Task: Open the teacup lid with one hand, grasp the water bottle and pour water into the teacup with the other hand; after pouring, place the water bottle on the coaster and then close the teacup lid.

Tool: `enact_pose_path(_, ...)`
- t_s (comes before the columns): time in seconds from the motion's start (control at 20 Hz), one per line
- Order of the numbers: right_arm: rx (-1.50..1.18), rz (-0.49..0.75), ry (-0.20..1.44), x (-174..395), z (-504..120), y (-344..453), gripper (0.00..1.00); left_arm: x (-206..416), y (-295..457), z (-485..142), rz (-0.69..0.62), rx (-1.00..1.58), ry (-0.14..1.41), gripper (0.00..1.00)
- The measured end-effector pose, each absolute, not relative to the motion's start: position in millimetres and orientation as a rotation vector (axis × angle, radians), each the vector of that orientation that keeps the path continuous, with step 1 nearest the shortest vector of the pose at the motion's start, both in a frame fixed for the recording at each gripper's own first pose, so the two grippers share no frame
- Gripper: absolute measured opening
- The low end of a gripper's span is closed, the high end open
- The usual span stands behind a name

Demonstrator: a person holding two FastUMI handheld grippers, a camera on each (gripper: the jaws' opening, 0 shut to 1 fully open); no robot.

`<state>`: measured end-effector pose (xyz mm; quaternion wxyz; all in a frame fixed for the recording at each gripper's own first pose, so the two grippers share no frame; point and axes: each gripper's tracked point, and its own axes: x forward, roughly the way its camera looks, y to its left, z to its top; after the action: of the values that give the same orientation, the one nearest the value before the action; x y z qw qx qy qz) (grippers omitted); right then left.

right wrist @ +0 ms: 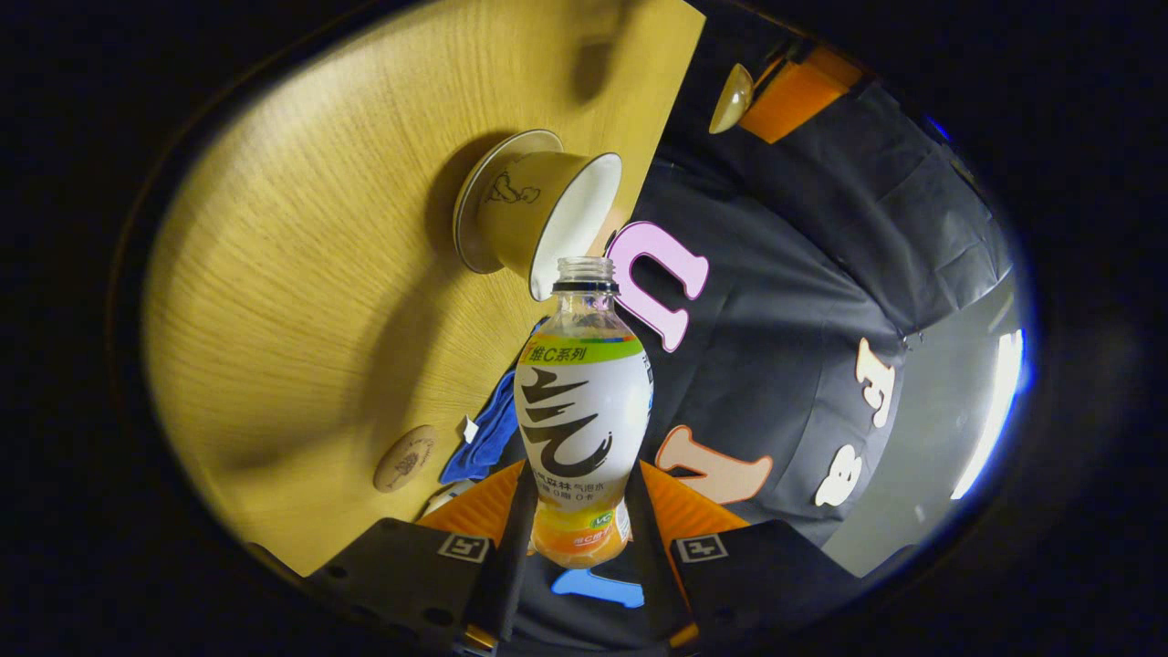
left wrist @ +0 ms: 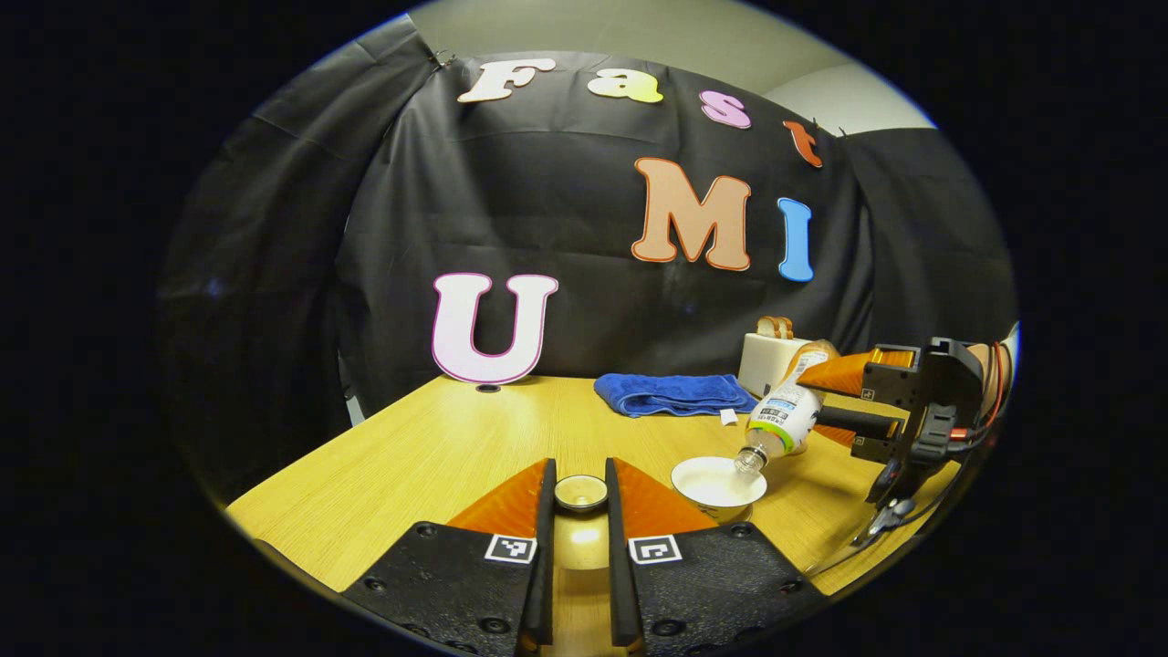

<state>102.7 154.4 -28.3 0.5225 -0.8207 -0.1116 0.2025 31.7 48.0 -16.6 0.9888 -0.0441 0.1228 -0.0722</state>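
Left gripper view has the left tool (left wrist: pixel 580 497) low over the wooden bench (left wrist: pixel 411 465), its two fingers clenched on the teacup lid (left wrist: pixel 580 493), which sits between the fingertips and is held clear of the cup. Just to the right of that tool stands the open teacup (left wrist: pixel 719 486) on the bench. Above the cup, the water bottle (left wrist: pixel 785 411) is tipped steeply, neck down, its uncapped mouth right at the cup's rim. The right tool (left wrist: pixel 844 401) grips the bottle by its lower body, coming in from the right side. Behind them lie a folded blue towel (left wrist: pixel 673 393) and a white toaster (left wrist: pixel 769 360) holding bread slices, both near the back wall. Right gripper view looks along the bottle (right wrist: pixel 584 420), held between the right tool's (right wrist: pixel 579 538) fingers, both pressing on its lower part; the bottle's open mouth reaches the lip of the teacup (right wrist: pixel 538 224), which stands on its saucer (right wrist: pixel 474 210). A round coaster (right wrist: pixel 405 458) lies bare on the bench (right wrist: pixel 319 301), well apart from the cup and near the towel (right wrist: pixel 484 433). Farther off, the left tool (right wrist: pixel 744 100) shows holding the lid (right wrist: pixel 732 99).
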Motion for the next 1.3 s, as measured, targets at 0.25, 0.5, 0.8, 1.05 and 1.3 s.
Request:
enact_pose_path(0.25,-1.782,0.518,-0.132,94.1,-49.9,142.7,0.59,35.6,43.1,-11.8,-0.156,-0.067,0.246,0.22)
enact_pose_path(0.5,-1.469,0.549,0.044,82.6,-70.3,130.8,0.58,41.7,33.1,-9.5,-0.175,-0.049,0.252,0.22)
enact_pose_path(0.8,-1.197,0.546,0.172,73.2,-80.2,123.6,0.59,48.6,13.0,-11.9,-0.208,-0.037,0.266,0.22)
enact_pose_path(1.05,-0.866,0.527,0.27,64.9,-71.7,112.5,0.58,61.5,-11.8,-15.8,-0.267,-0.031,0.27,0.22)
enact_pose_path(1.3,-0.617,0.494,0.335,68.7,-66.2,101.1,0.6,71.6,-37.0,-19.1,-0.307,-0.024,0.275,0.22)
